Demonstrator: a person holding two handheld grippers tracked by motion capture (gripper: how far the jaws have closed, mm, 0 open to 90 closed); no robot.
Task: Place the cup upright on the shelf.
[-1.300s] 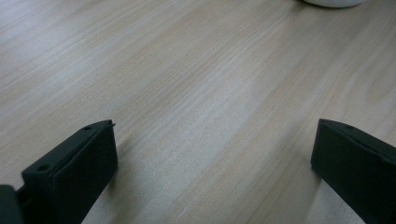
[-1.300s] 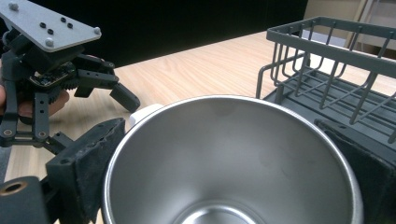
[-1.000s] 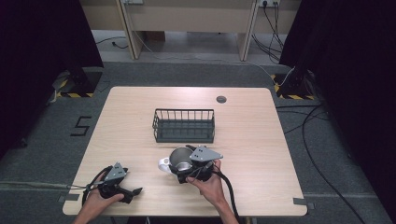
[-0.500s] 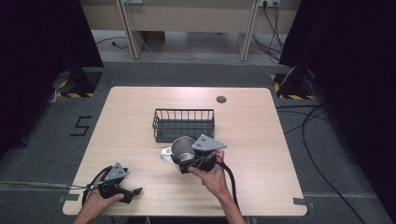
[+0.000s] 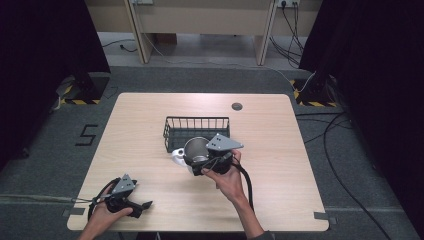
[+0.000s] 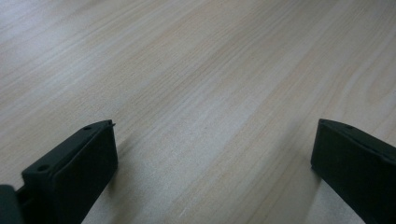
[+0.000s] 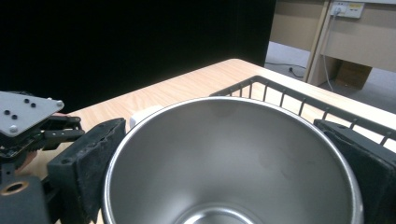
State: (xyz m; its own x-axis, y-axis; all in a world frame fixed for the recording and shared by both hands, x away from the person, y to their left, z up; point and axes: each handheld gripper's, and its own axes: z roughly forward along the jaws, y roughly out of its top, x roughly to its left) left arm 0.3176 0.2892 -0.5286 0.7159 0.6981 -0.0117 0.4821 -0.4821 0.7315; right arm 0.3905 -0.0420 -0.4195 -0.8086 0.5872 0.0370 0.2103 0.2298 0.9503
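Since lifted, cup [image 5: 196, 148] nearer basket [image 5: 196, 123].

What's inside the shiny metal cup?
The metal cup, gripped by the right gripper, looks empty: its grey walls are bare, with only a few faint smudges. The middle of its bottom is cut off by the picture's edge, so that part stays unseen.

Even overhead light on the table [image 5: 150, 125], dark surroundings, soft blur in close views.
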